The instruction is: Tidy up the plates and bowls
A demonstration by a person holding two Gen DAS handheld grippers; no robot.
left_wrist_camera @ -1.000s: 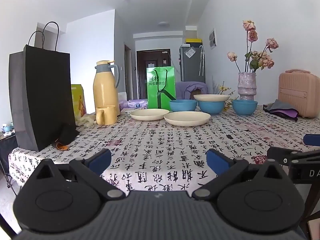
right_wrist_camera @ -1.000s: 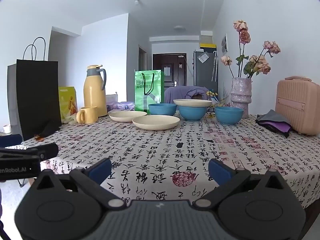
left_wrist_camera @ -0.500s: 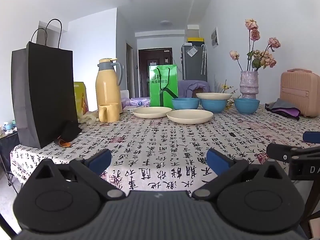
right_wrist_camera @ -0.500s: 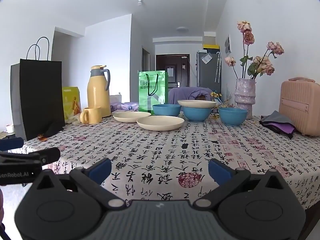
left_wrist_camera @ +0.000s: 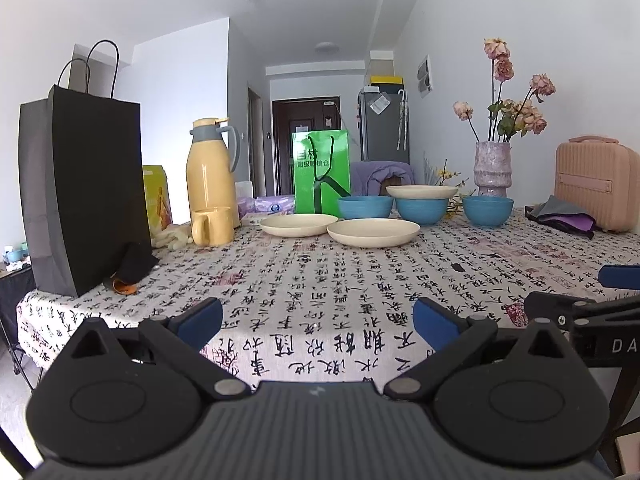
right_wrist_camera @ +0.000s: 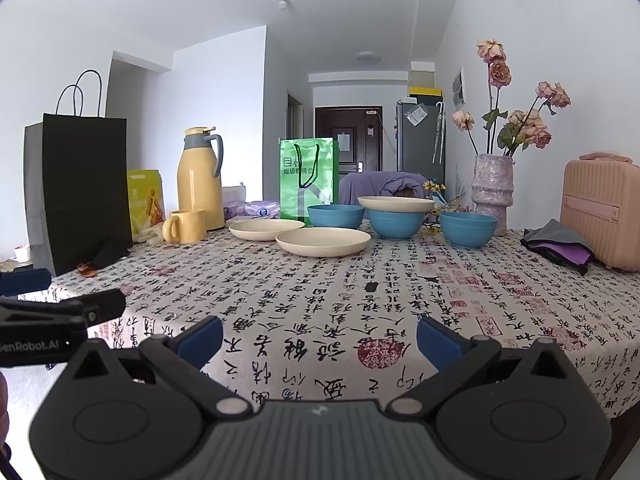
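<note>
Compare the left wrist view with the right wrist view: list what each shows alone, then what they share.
Only the left wrist view shows the right gripper at its right edge, and the left gripper's own open fingers.

Only the right wrist view shows the left gripper at its left edge, and a black tag on the cloth.

Both show three blue bowls, a cream plate on the middle bowl, two cream plates on the tablecloth, and a yellow mug.
</note>
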